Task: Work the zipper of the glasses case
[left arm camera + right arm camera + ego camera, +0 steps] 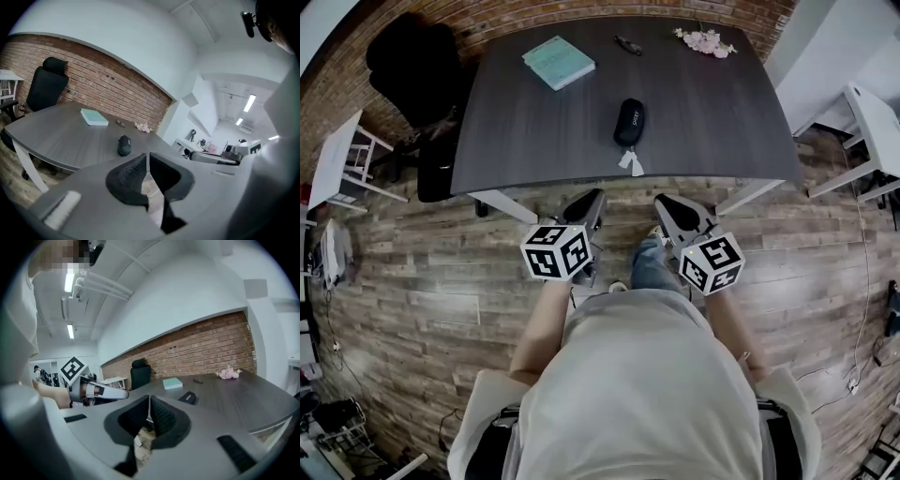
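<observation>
We see a dark grey table (722, 112) on a wood floor (441, 272). On it lie a teal book (559, 62) at the far left, and a small dark thing (628, 44) and pink flowers (705, 41) along the far edge. A black case (629, 122) lies near the front edge, with white tags (631, 162) at its near end.

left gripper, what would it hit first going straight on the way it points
The left gripper would likely meet the table near its front edge; the glasses case lies just left of that line. Depth is unclear.
</observation>
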`<state>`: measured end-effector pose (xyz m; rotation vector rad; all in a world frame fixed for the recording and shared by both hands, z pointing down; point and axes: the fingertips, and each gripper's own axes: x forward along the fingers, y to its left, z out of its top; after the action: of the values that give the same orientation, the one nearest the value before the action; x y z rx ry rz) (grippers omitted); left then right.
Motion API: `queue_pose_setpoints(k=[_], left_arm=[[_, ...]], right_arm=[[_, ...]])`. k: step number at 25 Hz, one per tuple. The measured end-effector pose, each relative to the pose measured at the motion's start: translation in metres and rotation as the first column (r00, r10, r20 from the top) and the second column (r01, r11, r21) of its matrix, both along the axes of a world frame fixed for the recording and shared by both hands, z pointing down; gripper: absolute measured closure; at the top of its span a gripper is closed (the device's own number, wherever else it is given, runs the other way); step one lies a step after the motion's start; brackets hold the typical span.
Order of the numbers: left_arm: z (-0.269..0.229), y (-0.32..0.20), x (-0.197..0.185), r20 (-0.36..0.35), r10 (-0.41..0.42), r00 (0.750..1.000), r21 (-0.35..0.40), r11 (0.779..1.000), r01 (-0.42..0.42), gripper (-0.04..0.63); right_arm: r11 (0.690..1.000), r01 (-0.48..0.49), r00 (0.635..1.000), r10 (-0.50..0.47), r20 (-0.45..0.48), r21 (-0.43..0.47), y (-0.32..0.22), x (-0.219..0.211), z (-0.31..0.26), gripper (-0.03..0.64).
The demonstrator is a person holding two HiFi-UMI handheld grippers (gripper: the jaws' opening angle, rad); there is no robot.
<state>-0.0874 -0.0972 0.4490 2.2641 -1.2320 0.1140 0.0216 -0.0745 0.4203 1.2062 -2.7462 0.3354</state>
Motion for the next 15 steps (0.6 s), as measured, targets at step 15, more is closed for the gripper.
queue_pose_setpoints(k=[15], left_arm=[[0.001,0.058,-0.01,-0.021,-0.006,1.0,0.006,1.0,0.006,0.577]], right_arm=[[1.0,-0.025,1.0,0.025,-0.011,0.013,0.043,-0.003,-0.001,0.615]])
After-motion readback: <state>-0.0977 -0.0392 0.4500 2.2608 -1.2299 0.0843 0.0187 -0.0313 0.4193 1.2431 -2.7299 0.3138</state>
